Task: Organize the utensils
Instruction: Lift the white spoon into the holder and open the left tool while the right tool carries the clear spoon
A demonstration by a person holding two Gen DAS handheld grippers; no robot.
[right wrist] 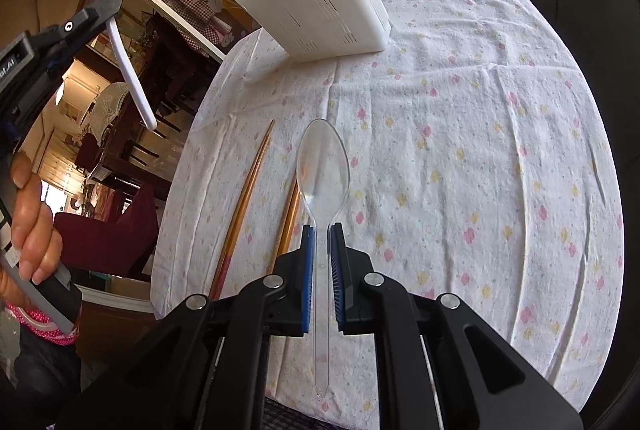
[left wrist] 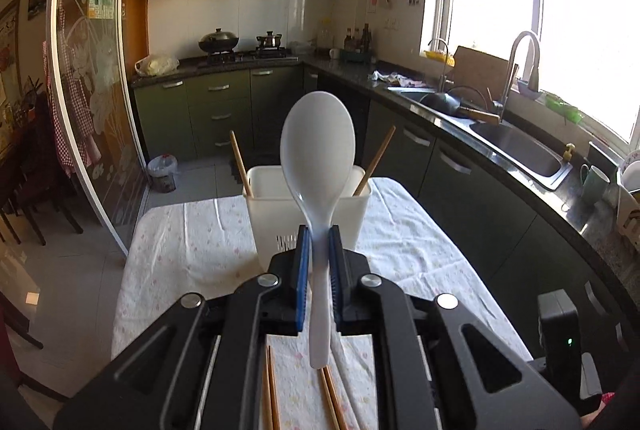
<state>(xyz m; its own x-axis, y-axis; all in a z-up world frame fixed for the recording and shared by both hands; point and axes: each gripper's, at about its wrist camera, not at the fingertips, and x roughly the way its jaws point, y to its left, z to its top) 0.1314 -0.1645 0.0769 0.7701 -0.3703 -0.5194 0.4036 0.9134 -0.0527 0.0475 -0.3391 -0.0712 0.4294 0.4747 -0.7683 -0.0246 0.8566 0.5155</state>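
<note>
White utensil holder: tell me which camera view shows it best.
The left wrist view: the white utensil holder stands upright with two chopsticks inside, though the white spoon covers its middle. The right wrist view shows it tilted at the top edge, rim cut off.

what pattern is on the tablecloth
White with small pink and yellow flowers; the tablecloth shows best in the right wrist view.

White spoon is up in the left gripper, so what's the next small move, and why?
Probably carry the white spoon forward over the white holder and lower it in: the left gripper holds it clear of the tablecloth, directly before the open-topped holder.
</note>
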